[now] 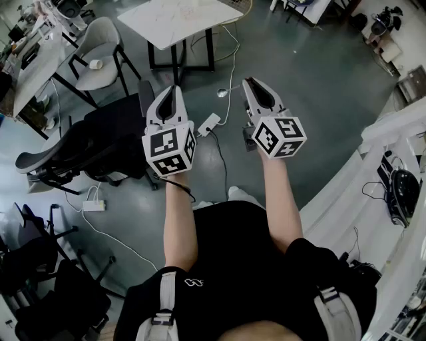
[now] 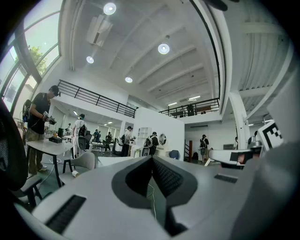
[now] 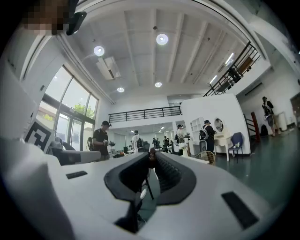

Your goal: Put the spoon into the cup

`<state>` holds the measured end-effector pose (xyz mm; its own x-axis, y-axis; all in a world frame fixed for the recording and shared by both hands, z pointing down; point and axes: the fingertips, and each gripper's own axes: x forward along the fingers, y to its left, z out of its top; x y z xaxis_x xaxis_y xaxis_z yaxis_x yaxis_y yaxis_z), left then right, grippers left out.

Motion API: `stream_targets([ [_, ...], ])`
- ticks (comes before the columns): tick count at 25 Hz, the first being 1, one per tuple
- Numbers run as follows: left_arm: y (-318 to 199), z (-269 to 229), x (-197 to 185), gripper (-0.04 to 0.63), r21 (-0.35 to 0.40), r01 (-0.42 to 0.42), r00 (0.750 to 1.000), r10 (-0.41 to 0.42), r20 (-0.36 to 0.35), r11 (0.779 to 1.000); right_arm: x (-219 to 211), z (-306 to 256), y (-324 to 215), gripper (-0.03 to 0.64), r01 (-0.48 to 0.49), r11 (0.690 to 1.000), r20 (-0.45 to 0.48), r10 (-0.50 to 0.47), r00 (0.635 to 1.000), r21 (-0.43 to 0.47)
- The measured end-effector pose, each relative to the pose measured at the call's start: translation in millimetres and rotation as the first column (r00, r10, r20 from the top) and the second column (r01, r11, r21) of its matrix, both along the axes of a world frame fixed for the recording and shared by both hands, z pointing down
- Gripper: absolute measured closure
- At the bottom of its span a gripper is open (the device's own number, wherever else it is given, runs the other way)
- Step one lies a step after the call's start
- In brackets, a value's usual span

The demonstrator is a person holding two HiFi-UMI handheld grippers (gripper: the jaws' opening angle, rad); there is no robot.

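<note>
No spoon shows in any view. A small white cup-like thing (image 1: pixel 95 64) lies on the seat of a grey chair far off to the left; in the left gripper view it is a small white shape (image 2: pixel 75 173). I hold both grippers level in mid-air over the floor, side by side. The fingertips of my left gripper (image 1: pixel 174 88) (image 2: pixel 152 158) meet, with nothing between them. My right gripper (image 1: pixel 247 81) (image 3: pixel 151 157) also has its tips together, and I can make out nothing held in it.
A white table (image 1: pixel 180 20) stands ahead. A black office chair (image 1: pixel 86 150) is close on the left and a white desk (image 1: pixel 373 180) curves along the right. A power strip (image 1: pixel 208 124) and cables lie on the floor. People stand far off in the hall.
</note>
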<state>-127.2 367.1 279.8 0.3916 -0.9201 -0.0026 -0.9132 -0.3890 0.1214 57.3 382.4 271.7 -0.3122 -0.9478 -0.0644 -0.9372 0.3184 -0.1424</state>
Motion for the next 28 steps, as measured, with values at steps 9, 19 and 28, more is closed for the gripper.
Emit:
stream_targets([
  [9,-19.3,-2.6,-15.1,0.58,0.005,0.009,1.0,-0.008,-0.023,1.0,-9.9,-13.7,-13.8,0.569,-0.006,0.999,-0.043,0.008,0.999,0.035],
  [19,-47.2,-8.7,-13.9,0.58,0.016,0.003,0.998,-0.002,-0.056,1.0,11.5,-22.0,-31.6,0.569,-0.046,0.998,-0.057,0.048,0.997,0.038],
  [28,-99.2,-19.9,-13.3,0.58,0.039,0.013,0.998,-0.01,-0.068,0.999,12.8,-43.0,-83.2,0.569,0.023,0.99,-0.016,-0.021,1.0,0.137],
])
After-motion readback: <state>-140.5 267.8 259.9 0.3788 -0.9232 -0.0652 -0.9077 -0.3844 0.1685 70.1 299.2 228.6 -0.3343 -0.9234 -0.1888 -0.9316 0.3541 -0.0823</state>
